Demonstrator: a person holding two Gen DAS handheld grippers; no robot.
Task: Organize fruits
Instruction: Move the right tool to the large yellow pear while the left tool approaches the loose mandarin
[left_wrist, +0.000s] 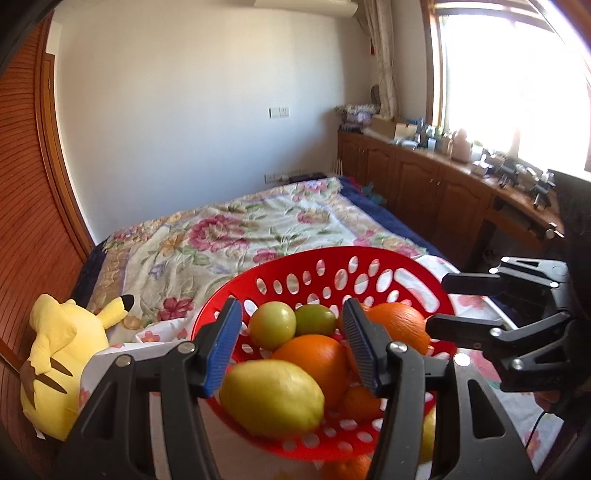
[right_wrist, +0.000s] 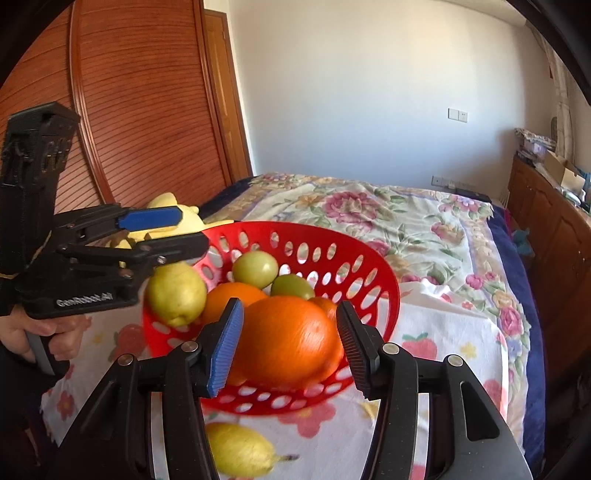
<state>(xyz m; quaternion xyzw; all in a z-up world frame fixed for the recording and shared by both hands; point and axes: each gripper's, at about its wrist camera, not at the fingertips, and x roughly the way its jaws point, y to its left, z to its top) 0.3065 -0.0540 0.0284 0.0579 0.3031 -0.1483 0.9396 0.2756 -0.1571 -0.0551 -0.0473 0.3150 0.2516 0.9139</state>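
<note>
Each view looks forward along its own fingers, close above the red basket (left_wrist: 369, 258) (right_wrist: 332, 236) on the bed (left_wrist: 221, 236) (right_wrist: 406, 221). Both share basket, bed and far wall; each catches the other hand-held gripper beside it.

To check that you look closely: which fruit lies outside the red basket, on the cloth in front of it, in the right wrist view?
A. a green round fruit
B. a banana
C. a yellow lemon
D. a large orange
C: a yellow lemon lies on the strawberry-print cloth, in front of the red basket.
</note>
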